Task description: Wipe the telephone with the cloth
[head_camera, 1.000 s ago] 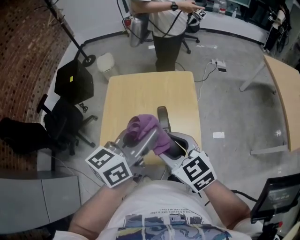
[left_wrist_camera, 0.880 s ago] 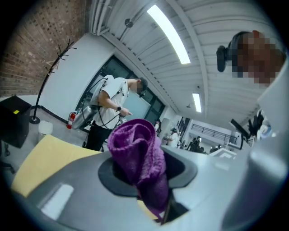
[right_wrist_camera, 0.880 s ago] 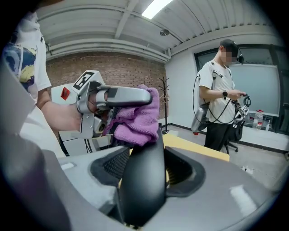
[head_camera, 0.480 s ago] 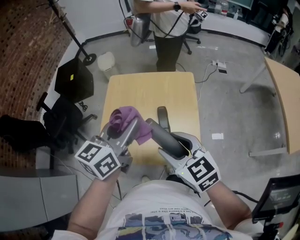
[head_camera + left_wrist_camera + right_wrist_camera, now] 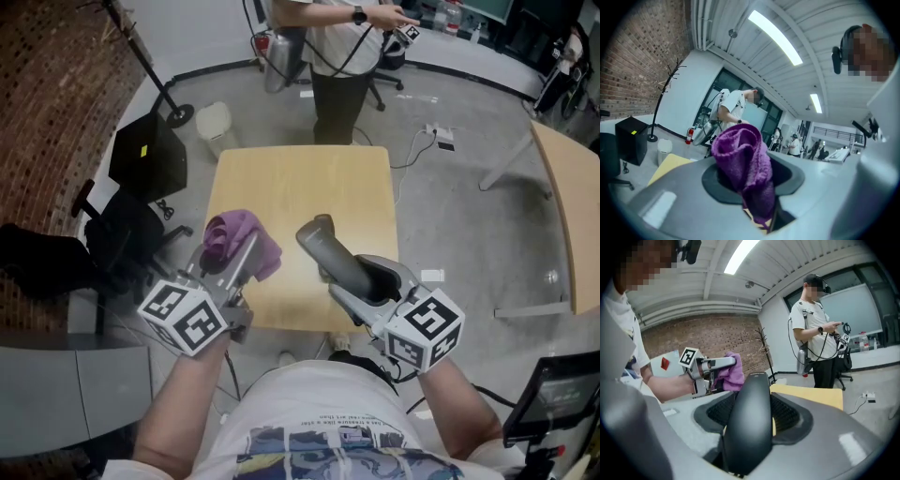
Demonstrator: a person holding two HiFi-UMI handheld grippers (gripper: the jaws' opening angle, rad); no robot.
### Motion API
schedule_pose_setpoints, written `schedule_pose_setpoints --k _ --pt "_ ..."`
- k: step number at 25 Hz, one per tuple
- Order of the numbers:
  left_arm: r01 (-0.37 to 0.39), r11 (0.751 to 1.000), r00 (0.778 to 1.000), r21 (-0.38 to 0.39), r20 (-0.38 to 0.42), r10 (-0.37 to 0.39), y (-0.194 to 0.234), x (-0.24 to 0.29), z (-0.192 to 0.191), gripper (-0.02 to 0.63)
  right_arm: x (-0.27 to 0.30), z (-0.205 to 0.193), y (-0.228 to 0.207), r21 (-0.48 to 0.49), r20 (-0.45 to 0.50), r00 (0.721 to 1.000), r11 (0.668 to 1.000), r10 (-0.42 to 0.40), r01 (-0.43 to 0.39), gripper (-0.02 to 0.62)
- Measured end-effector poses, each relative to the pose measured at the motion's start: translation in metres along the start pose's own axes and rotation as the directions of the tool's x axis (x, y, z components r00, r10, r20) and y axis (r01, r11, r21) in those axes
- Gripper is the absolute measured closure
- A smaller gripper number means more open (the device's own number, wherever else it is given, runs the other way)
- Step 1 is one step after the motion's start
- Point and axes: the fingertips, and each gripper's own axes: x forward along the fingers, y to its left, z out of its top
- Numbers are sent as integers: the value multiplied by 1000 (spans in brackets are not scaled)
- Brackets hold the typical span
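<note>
My left gripper (image 5: 242, 251) is shut on a bunched purple cloth (image 5: 236, 237), held above the left part of the wooden table (image 5: 300, 183). In the left gripper view the cloth (image 5: 743, 159) bulges up from between the jaws. My right gripper (image 5: 361, 279) is shut on a dark grey telephone handset (image 5: 330, 251), which sticks up and away over the table's near right part. The handset (image 5: 749, 420) fills the jaws in the right gripper view, where the cloth (image 5: 733, 373) shows to its left. Cloth and handset are apart, with a clear gap between them.
A person (image 5: 337, 56) stands just beyond the table's far edge, holding cables. A black office chair (image 5: 122, 246), a black box (image 5: 145, 159) and a white bin (image 5: 214, 127) are on the left. A second table (image 5: 567, 202) stands at the right, a screen (image 5: 561, 386) at the bottom right.
The cloth was against the handset; my left gripper has carried it leftwards, off the handset. My right gripper has shifted right and rolled, so the handset now leans up and left.
</note>
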Motion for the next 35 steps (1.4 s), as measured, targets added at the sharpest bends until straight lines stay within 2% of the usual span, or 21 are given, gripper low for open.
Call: schedule_pose_setpoints --k 5,8,13,16,21,25,28,30,32,35 --pt "47 998 998 -39 31 -45 -19 -2 7 463 -5 12 -12 194 105 993 978 61 -80 351" --pt "79 996 996 -43 51 -77 -32 -3 15 463 -7 21 -18 337 195 974 925 113 -175 351" --pt "151 986 986 -72 85 -145 -52 -5 23 463 -10 31 -25 530 368 911 763 187 -370 353" --pt "200 972 977 -122 93 -190 -66 -2 21 463 -12 37 -26 596 465 860 643 211 -481 353" --pt "292 927 956 -234 107 -274 -89 3 13 463 -15 44 -23 631 594 774 468 220 -618 353" --pt "362 884 932 -295 113 -344 -109 5 5 463 -15 43 -21 640 653 730 368 202 -675 353" --pt "409 845 911 -344 101 -399 -128 9 -6 463 -16 40 -19 641 672 715 330 194 -693 353" --pt "421 832 903 -360 76 -423 -138 14 -18 463 -17 40 -17 640 679 709 317 192 -700 353" --pt "422 831 899 -363 53 -434 -143 19 -26 463 -16 41 -15 638 684 703 308 196 -706 353" --pt "413 841 903 -349 38 -428 -140 23 -27 463 -18 42 -12 631 687 696 304 209 -714 354"
